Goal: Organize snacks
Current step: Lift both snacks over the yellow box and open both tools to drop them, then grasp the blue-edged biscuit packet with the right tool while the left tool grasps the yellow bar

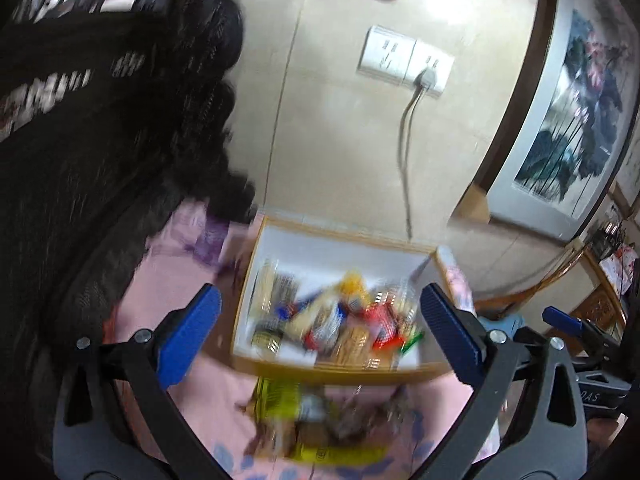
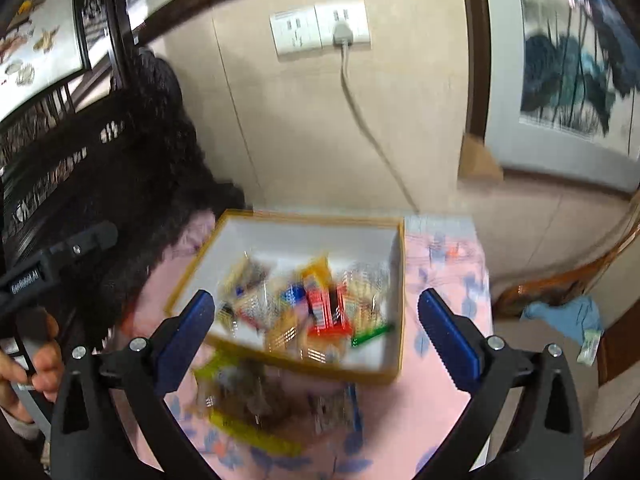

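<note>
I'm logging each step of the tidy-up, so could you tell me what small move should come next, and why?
Probably lower one open gripper, say the right gripper, onto the loose snack packets lying on the pink cloth in front of the box. Both the right and the left gripper are empty, and the box already holds many snacks.

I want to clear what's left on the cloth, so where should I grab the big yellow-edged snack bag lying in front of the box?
Take the yellow-edged bag by its near yellow sealed edge, coming down from above. It lies flat on the pink cloth, so that thin seam looks the easiest to pinch. The right gripper is open, nothing between its jaws. Blur hides the detail.
</note>
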### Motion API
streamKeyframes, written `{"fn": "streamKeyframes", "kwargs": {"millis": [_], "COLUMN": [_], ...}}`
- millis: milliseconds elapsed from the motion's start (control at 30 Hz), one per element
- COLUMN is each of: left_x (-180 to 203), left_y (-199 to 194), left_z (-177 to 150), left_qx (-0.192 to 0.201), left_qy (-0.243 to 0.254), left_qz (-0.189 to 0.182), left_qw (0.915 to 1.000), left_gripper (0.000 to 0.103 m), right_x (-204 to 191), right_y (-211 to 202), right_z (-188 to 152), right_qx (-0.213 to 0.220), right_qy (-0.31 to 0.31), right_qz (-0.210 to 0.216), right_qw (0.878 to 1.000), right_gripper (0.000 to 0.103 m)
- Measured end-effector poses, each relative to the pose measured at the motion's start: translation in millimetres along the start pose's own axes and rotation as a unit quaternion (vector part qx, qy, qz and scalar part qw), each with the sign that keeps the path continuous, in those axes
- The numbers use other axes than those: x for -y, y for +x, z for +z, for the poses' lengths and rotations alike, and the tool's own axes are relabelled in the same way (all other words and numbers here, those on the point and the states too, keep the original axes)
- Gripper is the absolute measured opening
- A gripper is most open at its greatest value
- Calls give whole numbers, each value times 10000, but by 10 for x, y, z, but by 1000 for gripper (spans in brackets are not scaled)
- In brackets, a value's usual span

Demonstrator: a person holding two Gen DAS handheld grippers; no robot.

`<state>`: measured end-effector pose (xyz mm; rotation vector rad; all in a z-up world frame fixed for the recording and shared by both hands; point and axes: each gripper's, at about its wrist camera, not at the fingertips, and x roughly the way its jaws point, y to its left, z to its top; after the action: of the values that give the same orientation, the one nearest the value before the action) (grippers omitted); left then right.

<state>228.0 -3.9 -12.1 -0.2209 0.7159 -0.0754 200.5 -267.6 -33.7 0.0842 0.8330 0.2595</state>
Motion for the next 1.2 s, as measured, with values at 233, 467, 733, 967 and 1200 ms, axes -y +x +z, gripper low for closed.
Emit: {"fn": "streamKeyframes", "kwargs": {"millis": [233, 467, 733, 967, 1200], "left_x": [-217, -251, -187, -284, -354], "left_y": [57, 100, 80, 92, 115], "left_z": [-799, -1355, -1416, -1457, -1471], "left_qx": [-754, -1543, -1620, -1704, -1757], "left_qy": [-7, 73, 226, 134, 20], "left_qz": [112, 182, 101, 282, 358], "left_qw": [9971, 9878, 9865, 9849, 9838], "left_gripper": [101, 101, 101, 101, 101], "right_x": [173, 162, 125, 122, 96], "right_y": [246, 550, 1179, 1575, 1721], "right_z": [-738, -1127, -1268, -1275, -1256], "right_qx": [-841, -1333, -1611, -1872, -1994], "right_qy": [454, 361, -348, -786, -870], "right_qz": [10, -148, -202, -310, -166], "right_qw": [9954, 9903, 9861, 9787, 9759], "right_gripper": [102, 102, 102, 89, 80]}}
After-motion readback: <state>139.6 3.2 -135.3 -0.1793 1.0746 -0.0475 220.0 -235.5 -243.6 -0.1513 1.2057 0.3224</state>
